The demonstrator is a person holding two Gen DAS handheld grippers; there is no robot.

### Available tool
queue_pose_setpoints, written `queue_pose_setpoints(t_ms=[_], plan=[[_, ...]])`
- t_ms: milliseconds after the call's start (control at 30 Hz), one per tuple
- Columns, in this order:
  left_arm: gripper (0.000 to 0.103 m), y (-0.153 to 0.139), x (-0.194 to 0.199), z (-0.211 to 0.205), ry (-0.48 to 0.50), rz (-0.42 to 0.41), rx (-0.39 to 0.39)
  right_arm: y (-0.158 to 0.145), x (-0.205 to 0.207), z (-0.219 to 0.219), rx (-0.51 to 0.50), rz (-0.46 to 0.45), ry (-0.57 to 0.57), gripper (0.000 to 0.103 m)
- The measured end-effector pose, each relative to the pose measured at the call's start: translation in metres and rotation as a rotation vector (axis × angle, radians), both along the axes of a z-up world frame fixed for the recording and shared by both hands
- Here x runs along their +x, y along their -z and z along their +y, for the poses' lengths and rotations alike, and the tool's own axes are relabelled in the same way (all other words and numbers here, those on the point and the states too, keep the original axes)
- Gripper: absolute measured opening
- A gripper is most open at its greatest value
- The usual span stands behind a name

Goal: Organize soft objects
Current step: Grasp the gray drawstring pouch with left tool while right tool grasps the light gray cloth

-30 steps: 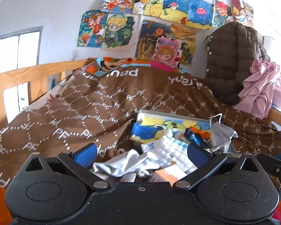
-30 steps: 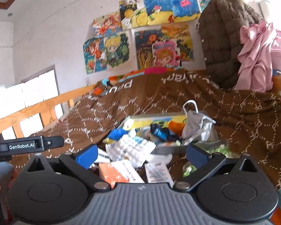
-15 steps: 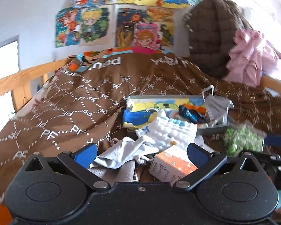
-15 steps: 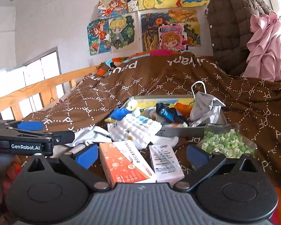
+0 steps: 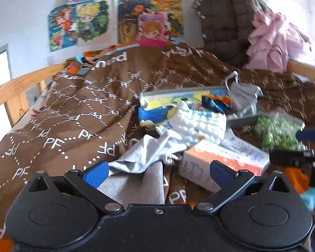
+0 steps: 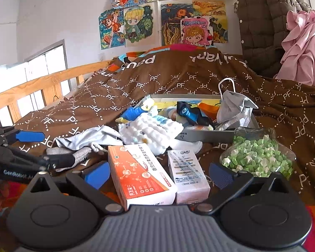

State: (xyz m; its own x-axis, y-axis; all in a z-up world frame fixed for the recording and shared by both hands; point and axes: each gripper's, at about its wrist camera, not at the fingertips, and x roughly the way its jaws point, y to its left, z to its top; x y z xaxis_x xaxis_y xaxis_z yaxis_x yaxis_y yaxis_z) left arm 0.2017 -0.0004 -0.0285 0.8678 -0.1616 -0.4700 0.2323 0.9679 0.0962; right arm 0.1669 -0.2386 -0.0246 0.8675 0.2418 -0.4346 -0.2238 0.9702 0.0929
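Nearest, left gripper (image 5: pixel 157 171) fingers wide, grey cloth (image 5: pixel 136 185) lower centre between them, untouched. Right gripper (image 6: pixel 158 173) wide over orange box (image 6: pixel 139 173). Beyond, white padded cloth (image 6: pixel 152 131) mid-frame against grey tray (image 6: pixel 212 135).

Bed with brown quilt (image 6: pixel 178 79), bearing a grey tray (image 6: pixel 210 135), two boxes (image 6: pixel 136 172), cloths (image 6: pixel 90 137), and bag of green stars (image 6: pixel 260 157).

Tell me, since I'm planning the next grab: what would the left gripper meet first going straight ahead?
Likely the grey cloth lying between the open left gripper's fingers, with the pale pouch just beyond; depth is uncertain.
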Motion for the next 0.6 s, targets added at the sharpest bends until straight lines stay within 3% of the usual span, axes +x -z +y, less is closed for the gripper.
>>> queue_pose_setpoints(t_ms=[233, 400, 600], plan=[[0.102, 0.006, -0.002, 0.006, 0.102, 0.0, 0.099, 0.006, 0.003, 0.013, -0.053, -0.046, -0.036, 0.103], [0.102, 0.013, 0.005, 0.025, 0.059, 0.017, 0.049, 0.009, 0.006, 0.027, -0.107, -0.092, -0.084, 0.103], [0.102, 0.029, 0.022, 0.05, 0.002, 0.095, -0.037, 0.007, 0.03, 0.051, -0.138, -0.109, -0.143, 0.103]])
